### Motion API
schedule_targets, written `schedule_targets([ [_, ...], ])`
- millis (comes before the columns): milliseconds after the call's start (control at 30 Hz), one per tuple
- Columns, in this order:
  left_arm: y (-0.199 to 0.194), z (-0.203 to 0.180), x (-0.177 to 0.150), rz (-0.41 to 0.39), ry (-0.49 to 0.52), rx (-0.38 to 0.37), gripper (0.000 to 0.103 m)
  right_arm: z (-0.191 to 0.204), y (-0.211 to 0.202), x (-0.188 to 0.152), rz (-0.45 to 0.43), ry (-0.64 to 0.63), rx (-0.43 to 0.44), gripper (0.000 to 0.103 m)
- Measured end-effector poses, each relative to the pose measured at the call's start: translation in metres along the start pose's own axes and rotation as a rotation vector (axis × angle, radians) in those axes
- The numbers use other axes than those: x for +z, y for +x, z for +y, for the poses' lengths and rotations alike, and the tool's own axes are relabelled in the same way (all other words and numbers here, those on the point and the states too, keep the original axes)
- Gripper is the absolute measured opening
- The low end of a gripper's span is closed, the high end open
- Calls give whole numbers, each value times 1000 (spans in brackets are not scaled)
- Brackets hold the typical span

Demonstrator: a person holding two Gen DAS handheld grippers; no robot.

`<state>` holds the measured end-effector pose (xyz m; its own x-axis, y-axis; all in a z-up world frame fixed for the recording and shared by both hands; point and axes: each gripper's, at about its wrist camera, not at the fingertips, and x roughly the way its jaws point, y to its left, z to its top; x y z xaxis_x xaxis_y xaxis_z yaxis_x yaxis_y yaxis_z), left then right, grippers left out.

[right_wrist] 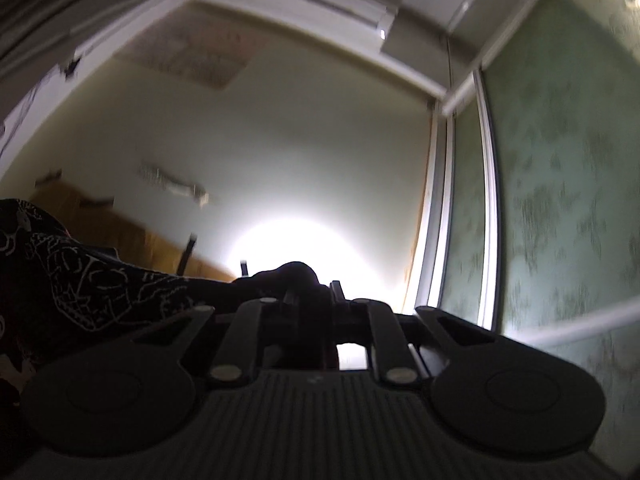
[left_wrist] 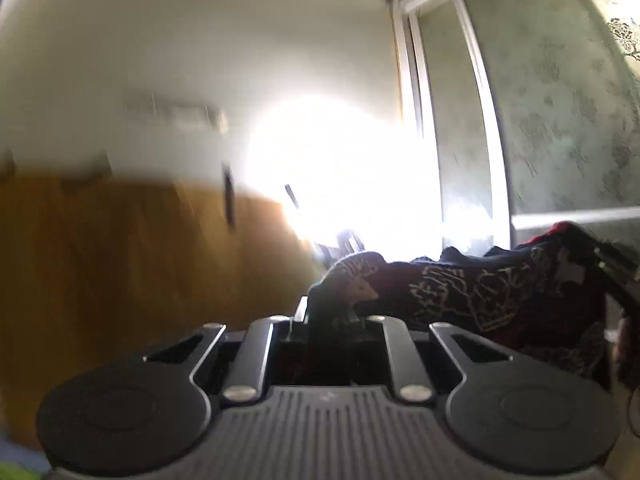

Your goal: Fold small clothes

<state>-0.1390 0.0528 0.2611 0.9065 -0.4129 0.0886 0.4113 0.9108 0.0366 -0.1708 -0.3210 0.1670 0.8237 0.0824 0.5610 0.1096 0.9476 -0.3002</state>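
Both grippers, left (left_wrist: pixel 328 312) and right (right_wrist: pixel 308 300), clamped on dark patterned garment (left_wrist: pixel 480 292).

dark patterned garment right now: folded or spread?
Spread, not folded: the garment hangs stretched in the air between the left gripper and the right gripper, each shut on one end. Its lower part is out of view.

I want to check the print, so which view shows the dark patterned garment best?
The left wrist view: the dark garment with pale line print and red patches is lit and stretches rightward. In the right wrist view it is mostly a backlit silhouette at the left edge.
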Motion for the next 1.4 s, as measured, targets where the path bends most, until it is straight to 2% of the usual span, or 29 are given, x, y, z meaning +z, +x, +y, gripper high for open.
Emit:
schedule_targets([
  [167, -29, -37, 69, -151, 133, 193, 13, -19, 31, 71, -108, 34, 18, 16],
  [267, -31, -49, 88, -187, 189, 259, 14, -27, 43, 86, -122, 48, 25, 16],
  [333, -21, -49, 88, -170, 214, 283, 14, -31, 51, 81, -96, 62, 39, 16],
  [433, 17, -42, 66, -84, 222, 305, 16, -24, 63, 55, -31, 69, 64, 16],
  [533, 65, -21, 26, 34, 196, 319, 16, -7, 76, 15, 59, 72, 103, 16],
  [567, 83, -16, 10, 74, 200, 338, 16, -1, 84, 0, 97, 75, 119, 16],
  [600, 98, -9, -8, 107, 218, 366, 12, 7, 92, -16, 139, 78, 136, 16],
  [667, 126, 8, -46, 145, 279, 468, 11, 26, 112, -54, 231, 82, 165, 16],
  [700, 134, 27, -66, 174, 282, 478, 11, 37, 125, -74, 280, 78, 180, 16],
  [733, 147, 40, -81, 217, 247, 468, 11, 48, 138, -97, 330, 87, 193, 16],
  [800, 192, 60, -116, 354, 166, 445, 11, 74, 170, -147, 438, 116, 225, 16],
  [833, 209, 69, -136, 409, 152, 447, 11, 94, 187, -178, 499, 88, 240, 21],
  [900, 234, 80, -177, 517, 117, 463, 14, 139, 211, -244, 651, -55, 256, 33],
  [967, 239, 84, -212, 628, 65, 410, 17, 160, 215, -298, 765, -158, 236, 34],
  [1033, 234, 85, -246, 712, 69, 356, 26, 156, 203, -325, 829, -131, 287, 36],
  [1067, 234, 85, -263, 754, 89, 342, 38, 151, 197, -333, 850, -105, 299, 38],
  [1100, 236, 86, -278, 799, 100, 328, 51, 144, 191, -337, 875, -77, 305, 45],
  [1133, 239, 87, -293, 846, 94, 308, 55, 137, 192, -339, 903, -36, 315, 51],
  [1200, 251, 92, -318, 936, 46, 244, 69, 124, 196, -350, 968, 72, 335, 56],
  [1267, 261, 93, -336, 1002, -9, 200, 75, 114, 203, -358, 1027, 157, 329, 62],
  [1333, 257, 86, -345, 1009, -19, 174, 73, 112, 208, -368, 1077, 238, 327, 67],
  [1367, 254, 83, -346, 991, -7, 169, 66, 112, 211, -375, 1100, 278, 334, 69],
  [1400, 255, 82, -343, 987, -3, 155, 46, 115, 209, -380, 1124, 311, 338, 71],
])
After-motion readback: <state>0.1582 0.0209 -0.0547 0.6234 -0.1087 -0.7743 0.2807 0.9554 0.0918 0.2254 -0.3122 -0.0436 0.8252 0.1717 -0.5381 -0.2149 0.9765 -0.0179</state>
